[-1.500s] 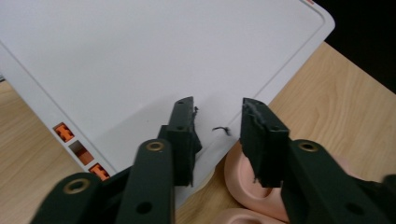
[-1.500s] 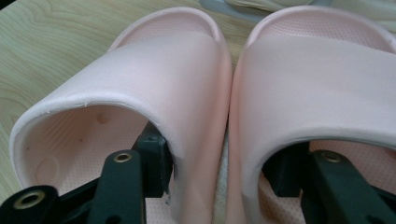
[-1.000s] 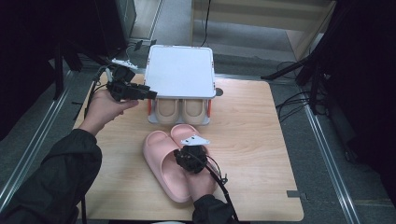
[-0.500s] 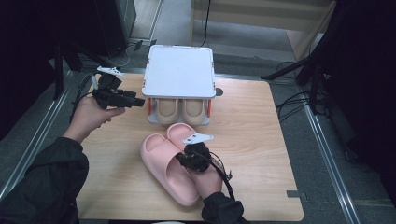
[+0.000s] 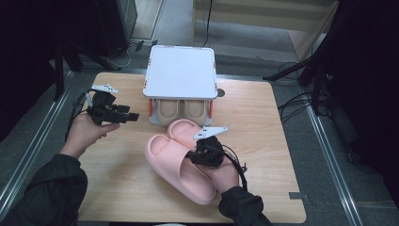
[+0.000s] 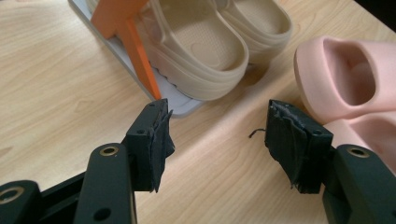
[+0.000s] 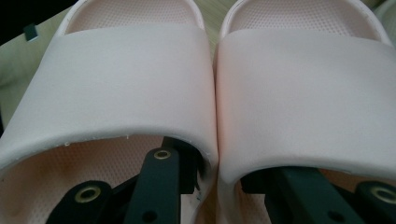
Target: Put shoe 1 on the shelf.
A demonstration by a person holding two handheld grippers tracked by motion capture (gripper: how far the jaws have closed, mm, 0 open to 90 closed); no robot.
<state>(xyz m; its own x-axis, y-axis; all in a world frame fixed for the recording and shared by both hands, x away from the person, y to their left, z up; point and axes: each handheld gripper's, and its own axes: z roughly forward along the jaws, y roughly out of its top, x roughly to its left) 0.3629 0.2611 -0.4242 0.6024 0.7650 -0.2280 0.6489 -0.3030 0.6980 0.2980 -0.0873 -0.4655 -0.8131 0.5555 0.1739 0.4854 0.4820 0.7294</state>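
Now my right gripper (image 5: 203, 154) pinches the adjoining inner walls of the pink slippers (image 5: 181, 160) at centre frame; my left gripper (image 5: 123, 116) hangs spread. Next: carry them toward the rack (image 5: 181, 73).

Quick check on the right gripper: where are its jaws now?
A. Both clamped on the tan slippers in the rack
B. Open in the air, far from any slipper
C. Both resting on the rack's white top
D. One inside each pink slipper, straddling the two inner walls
D: in the right gripper view, the right gripper has one black jaw under the strap of each of the pink slippers, with their touching inner walls between the jaws.
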